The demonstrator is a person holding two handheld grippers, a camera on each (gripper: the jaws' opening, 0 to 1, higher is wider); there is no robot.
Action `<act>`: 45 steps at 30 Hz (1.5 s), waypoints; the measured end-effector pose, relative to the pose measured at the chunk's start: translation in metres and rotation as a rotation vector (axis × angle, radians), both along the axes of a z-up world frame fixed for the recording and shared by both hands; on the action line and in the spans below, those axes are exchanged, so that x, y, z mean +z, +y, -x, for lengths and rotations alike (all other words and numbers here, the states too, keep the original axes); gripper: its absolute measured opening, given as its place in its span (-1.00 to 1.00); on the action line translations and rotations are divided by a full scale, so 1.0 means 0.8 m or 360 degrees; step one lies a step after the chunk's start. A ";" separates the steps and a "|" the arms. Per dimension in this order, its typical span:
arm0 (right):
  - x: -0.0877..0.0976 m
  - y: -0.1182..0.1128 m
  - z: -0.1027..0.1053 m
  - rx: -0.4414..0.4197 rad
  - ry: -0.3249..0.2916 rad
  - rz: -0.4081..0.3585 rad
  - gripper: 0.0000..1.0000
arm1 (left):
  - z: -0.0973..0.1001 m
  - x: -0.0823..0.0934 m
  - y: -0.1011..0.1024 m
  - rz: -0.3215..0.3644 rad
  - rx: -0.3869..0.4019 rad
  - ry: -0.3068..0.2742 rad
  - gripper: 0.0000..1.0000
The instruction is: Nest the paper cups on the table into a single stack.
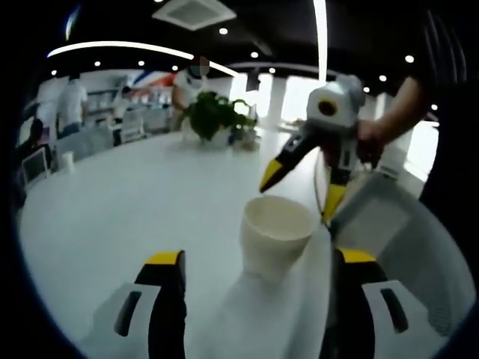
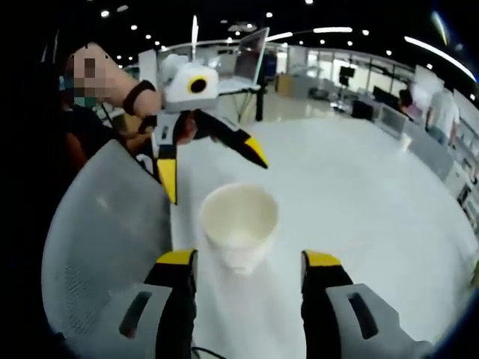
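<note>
Stands upright on the white surface (image 1: pixel 112 217): a cream paper cup (image 1: pixel 275 235), mouth open upward, walls tapering toward the base; sits near the surface's edge; appears empty, the inside plain and pale (image 2: pixel 239 222).

The white table (image 1: pixel 150 209) spans most of the left gripper view. A white paper cup (image 1: pixel 275 235) stands upright on it, right of centre. A potted plant (image 1: pixel 213 116) stands on the table's far part, at upper centre. In the right gripper view, the cup (image 2: pixel 239 224) stands at centre on the table (image 2: pixel 359 194).
</note>
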State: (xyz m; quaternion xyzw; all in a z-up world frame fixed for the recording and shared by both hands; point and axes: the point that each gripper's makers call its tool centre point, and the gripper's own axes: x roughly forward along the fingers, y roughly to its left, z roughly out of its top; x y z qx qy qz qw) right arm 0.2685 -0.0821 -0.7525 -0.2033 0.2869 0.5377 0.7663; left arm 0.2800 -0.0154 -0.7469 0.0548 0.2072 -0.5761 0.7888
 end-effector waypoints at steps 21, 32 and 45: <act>-0.026 0.011 -0.003 0.0078 0.0038 0.0068 0.03 | 0.004 -0.020 -0.023 -0.0040 -0.0078 0.0033 0.40; -0.029 0.021 -0.006 0.0164 0.0023 0.0071 -0.11 | 0.005 -0.023 -0.035 -0.0064 -0.0153 0.0031 0.30; -0.029 0.027 -0.004 0.0230 0.0001 0.0083 -0.18 | 0.007 -0.027 -0.042 -0.0120 -0.0247 0.0014 -0.04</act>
